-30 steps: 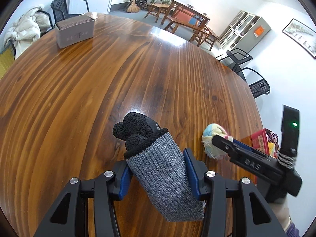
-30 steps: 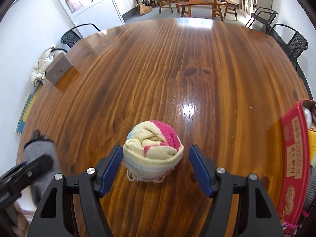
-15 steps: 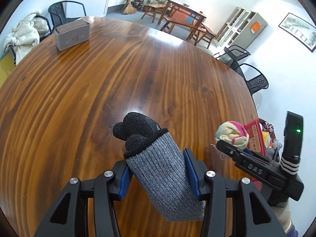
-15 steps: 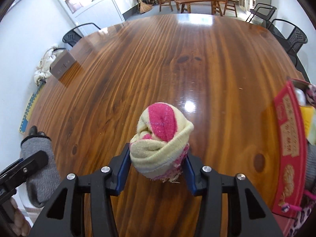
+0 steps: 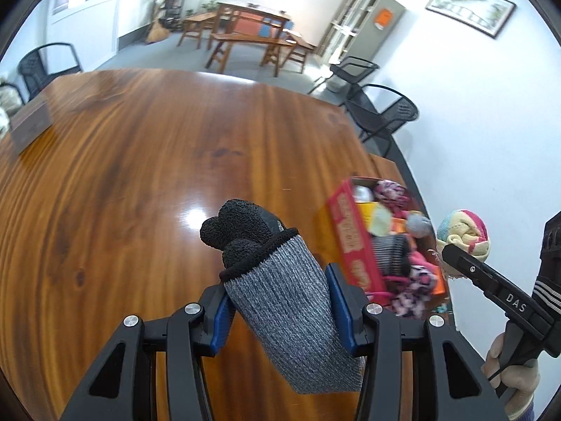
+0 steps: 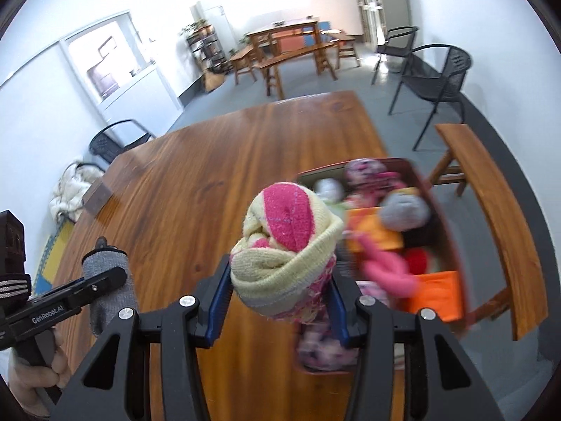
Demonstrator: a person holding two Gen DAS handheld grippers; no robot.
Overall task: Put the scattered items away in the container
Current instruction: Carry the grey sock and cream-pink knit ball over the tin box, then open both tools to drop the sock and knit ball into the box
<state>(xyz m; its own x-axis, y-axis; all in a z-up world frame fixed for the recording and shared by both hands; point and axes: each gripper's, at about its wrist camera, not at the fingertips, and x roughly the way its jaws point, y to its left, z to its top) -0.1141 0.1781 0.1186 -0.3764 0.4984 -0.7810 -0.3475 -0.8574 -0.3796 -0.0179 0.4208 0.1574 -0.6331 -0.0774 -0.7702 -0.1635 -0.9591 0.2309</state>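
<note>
My left gripper [image 5: 278, 301] is shut on a grey sock bundle with a black toe [image 5: 280, 287], held above the wooden table [image 5: 140, 175]. My right gripper [image 6: 278, 298] is shut on a rolled pink and cream sock ball [image 6: 284, 245], lifted over the near edge of a red box [image 6: 441, 224]. The red box [image 5: 354, 242] sits at the table's right edge with several bright socks inside. In the left wrist view the right gripper [image 5: 459, 249] and its sock ball [image 5: 463, 231] hang just right of the box. The left gripper with the grey sock [image 6: 112, 291] shows at the lower left of the right wrist view.
A small brown box [image 5: 29, 126] stands at the far left of the table. A wooden bench [image 6: 498, 217] runs beside the table past the red box. Black chairs [image 5: 382, 112] stand near the far corner, and a white coat [image 6: 70, 189] lies on a chair to the left.
The right gripper closed on the sock ball, lifted it off the table and carried it right to the red box. The left gripper, still gripping the grey sock, also moved right toward the box.
</note>
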